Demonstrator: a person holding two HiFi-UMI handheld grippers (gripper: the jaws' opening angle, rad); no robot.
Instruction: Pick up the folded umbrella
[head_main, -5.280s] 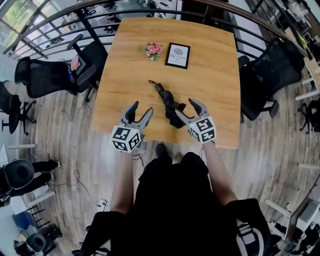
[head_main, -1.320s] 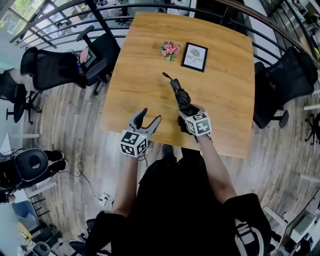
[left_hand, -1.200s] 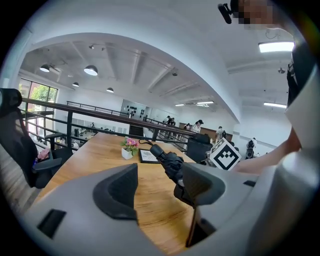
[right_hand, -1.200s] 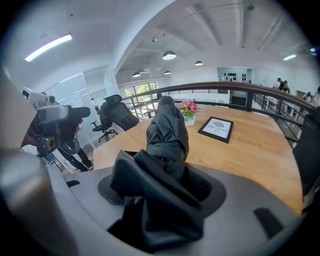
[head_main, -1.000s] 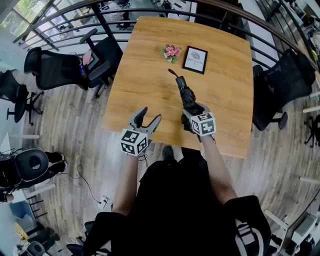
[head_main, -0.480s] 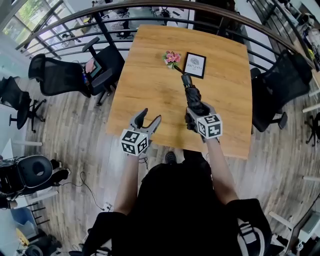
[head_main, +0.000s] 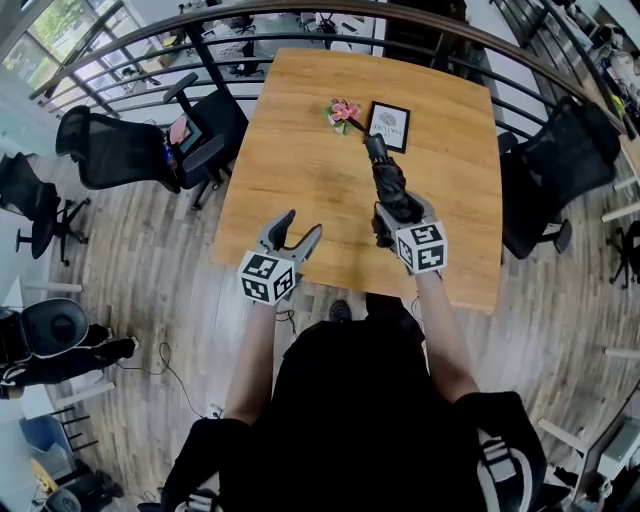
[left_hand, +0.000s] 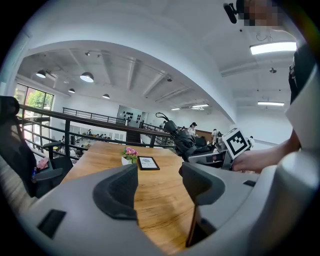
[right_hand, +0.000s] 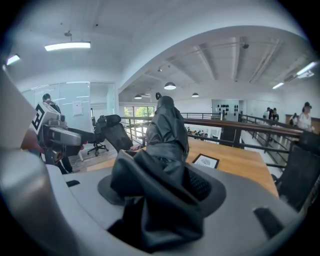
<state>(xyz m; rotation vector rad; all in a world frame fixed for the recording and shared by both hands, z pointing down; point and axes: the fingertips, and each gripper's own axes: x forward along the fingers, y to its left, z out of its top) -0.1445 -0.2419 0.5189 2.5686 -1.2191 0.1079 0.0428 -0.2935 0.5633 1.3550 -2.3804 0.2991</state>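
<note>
The folded black umbrella (head_main: 388, 180) hangs in the air above the wooden table (head_main: 300, 170), tip pointing away from me. My right gripper (head_main: 397, 217) is shut on its bunched fabric at the near end. In the right gripper view the umbrella (right_hand: 165, 135) fills the space between both jaws of the right gripper (right_hand: 160, 187) and rises in front of the camera. My left gripper (head_main: 288, 232) hovers over the table's near edge, left of the umbrella, open with nothing in it. In the left gripper view the left gripper (left_hand: 157, 182) frames bare table, with the umbrella (left_hand: 179, 137) off to the right.
A small pot of pink flowers (head_main: 342, 110) and a black picture frame (head_main: 388, 125) stand at the table's far side. Black office chairs sit at the left (head_main: 200, 120) and the right (head_main: 555, 170). A dark railing (head_main: 300, 12) runs behind the table.
My right gripper has risen with the umbrella, lifting it off the table; its tip now shows near the flowers and frame. The left gripper has stayed in place.
</note>
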